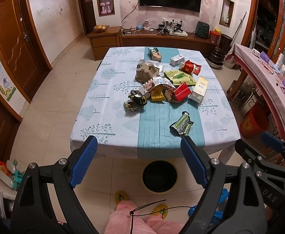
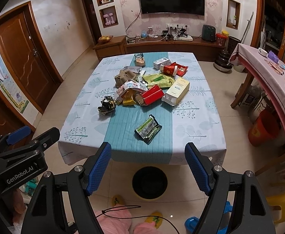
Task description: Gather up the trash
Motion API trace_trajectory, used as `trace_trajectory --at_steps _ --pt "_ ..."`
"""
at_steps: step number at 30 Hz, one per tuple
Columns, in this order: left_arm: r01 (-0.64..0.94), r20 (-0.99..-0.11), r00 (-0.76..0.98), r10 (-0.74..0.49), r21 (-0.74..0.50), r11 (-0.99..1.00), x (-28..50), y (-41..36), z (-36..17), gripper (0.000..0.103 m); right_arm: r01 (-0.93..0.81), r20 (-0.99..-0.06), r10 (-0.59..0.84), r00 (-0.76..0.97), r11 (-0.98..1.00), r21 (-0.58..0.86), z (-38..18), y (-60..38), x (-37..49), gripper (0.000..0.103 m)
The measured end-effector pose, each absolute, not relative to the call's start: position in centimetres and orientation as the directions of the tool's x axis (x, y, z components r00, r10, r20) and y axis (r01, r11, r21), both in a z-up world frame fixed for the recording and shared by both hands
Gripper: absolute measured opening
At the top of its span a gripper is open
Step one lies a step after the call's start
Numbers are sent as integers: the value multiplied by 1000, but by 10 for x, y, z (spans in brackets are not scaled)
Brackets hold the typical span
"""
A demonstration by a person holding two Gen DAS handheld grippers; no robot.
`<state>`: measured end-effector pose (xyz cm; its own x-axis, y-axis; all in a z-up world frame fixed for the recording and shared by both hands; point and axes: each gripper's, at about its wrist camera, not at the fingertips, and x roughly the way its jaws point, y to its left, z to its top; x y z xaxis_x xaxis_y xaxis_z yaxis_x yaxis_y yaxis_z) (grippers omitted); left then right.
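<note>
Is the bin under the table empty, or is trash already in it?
Cannot tell. The bin shows only a dark interior in both views; no wrapper is visible inside.

both grippers [image 1: 139, 162] [image 2: 148, 168] held side by side, jaws wide.

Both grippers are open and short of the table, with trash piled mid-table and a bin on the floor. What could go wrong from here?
1. The green-and-black wrapper lies flat on the tablecloth, so a pinch may catch cloth.
2. The red carton lies amid the heap, so pulling it could scatter neighbours like the crumpled black-and-gold wrapper.
3. The black bin sits partly under the table edge, so drops may miss.
</note>
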<state>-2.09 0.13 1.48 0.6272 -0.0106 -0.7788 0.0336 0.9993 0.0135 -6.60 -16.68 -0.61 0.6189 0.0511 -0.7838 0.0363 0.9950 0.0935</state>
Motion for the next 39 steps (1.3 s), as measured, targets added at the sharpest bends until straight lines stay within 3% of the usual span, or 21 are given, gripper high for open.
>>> trace_trajectory --at_steps 30,39 --pt "26 -750 660 -25 -10 1000 -21 6 51 86 18 -738 88 669 991 134 28 -184 -62 79" --pt "106 -736 666 -118 -64 992 13 20 56 86 80 -747 51 663 987 139 26 -186 -41 79"
